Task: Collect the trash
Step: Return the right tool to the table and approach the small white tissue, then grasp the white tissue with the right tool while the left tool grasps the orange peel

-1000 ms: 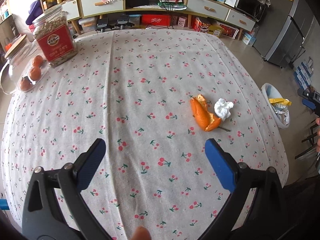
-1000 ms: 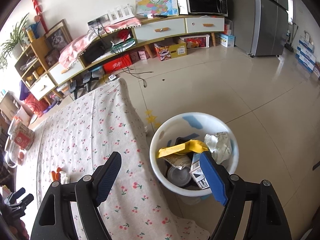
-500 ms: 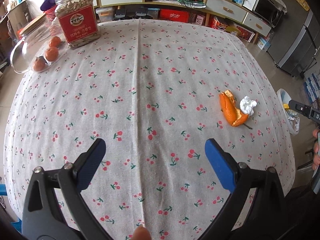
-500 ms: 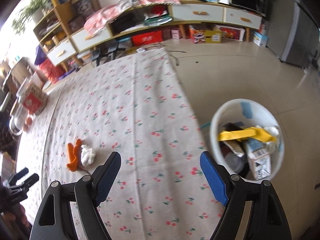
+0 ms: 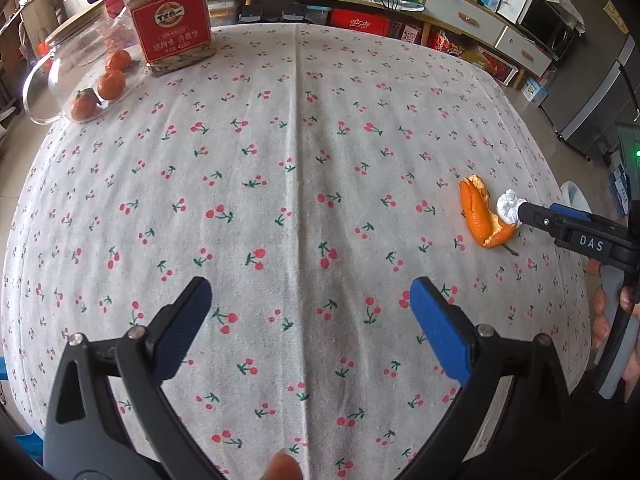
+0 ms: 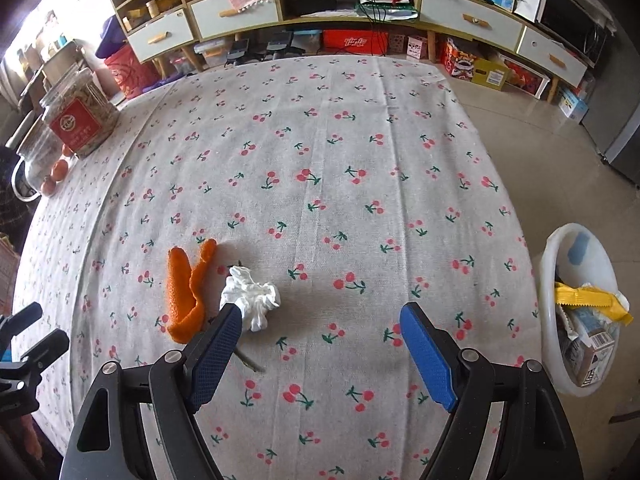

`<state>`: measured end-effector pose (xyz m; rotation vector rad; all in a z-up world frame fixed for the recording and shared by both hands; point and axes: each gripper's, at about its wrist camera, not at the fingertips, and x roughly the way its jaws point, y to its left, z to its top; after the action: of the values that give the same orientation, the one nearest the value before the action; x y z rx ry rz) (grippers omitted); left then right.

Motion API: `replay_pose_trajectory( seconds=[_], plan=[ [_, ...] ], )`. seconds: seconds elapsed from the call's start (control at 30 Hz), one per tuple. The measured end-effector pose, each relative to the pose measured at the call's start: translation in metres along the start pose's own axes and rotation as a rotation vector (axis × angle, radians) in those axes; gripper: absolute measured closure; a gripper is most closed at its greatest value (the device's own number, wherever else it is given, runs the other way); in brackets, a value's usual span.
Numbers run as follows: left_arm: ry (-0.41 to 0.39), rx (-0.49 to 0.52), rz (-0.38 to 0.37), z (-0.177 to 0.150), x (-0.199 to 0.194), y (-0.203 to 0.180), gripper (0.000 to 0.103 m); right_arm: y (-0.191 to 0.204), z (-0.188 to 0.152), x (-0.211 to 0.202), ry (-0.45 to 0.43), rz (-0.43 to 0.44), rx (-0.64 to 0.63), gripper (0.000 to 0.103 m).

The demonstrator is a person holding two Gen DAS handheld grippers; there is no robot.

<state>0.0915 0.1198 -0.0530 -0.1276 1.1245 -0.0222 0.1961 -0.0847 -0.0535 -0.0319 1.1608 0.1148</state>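
The right gripper has swung from the white plastic bin to the crumpled white tissue beside curled orange peel, jaws spread; the left gripper hovers released.

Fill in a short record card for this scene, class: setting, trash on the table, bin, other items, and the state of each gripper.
setting: table with cherry-print cloth
trash on table: orange peel and crumpled white tissue, side by side
bin: white bin on the floor beside the table, already holding wrappers
other items: red-labelled jar, glass jar, three small oranges
left gripper: jaws open, above bare cloth, holding nothing
right gripper: jaws open, one finger at the tissue, not closed on it
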Motion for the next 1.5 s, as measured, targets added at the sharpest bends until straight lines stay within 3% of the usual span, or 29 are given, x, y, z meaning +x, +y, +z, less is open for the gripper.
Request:
replay_pose_trajectory(
  seconds=[0.17,0.27,0.47,0.53,0.63,0.83,1.03,1.23,1.5],
  plan=[
    [-0.002,0.003,0.007,0.001,0.001,0.002,0.004,0.005,0.006,0.008,0.011,0.029,0.023,0.027],
    [-0.003,0.009,0.011,0.001,0.002,0.002,0.004,0.014,0.008,0.012,0.012,0.03,0.007,0.036],
    [-0.006,0.029,0.022,-0.002,0.003,-0.004,0.004,0.029,0.006,0.016,0.012,0.065,-0.039,0.064],
    [-0.01,0.036,0.023,-0.002,0.003,-0.007,0.004,0.032,0.005,0.014,0.014,0.097,-0.055,0.082],
    [-0.015,0.051,0.022,-0.003,0.003,-0.014,0.004,0.033,0.004,0.01,0.012,0.102,-0.071,0.087],
    [-0.029,0.087,-0.019,-0.003,0.004,-0.04,0.004,0.007,0.003,-0.006,-0.015,0.107,-0.016,0.088],
    [-0.046,0.155,-0.084,0.005,0.012,-0.09,0.005,-0.033,-0.007,-0.024,-0.041,0.097,0.046,0.088],
    [-0.029,0.117,-0.155,0.015,0.035,-0.123,0.022,-0.073,-0.024,-0.049,-0.074,0.088,0.092,0.088],
    [-0.042,0.05,-0.142,0.021,0.052,-0.132,0.047,-0.101,-0.04,-0.063,-0.088,0.08,0.113,0.088]
  ],
)
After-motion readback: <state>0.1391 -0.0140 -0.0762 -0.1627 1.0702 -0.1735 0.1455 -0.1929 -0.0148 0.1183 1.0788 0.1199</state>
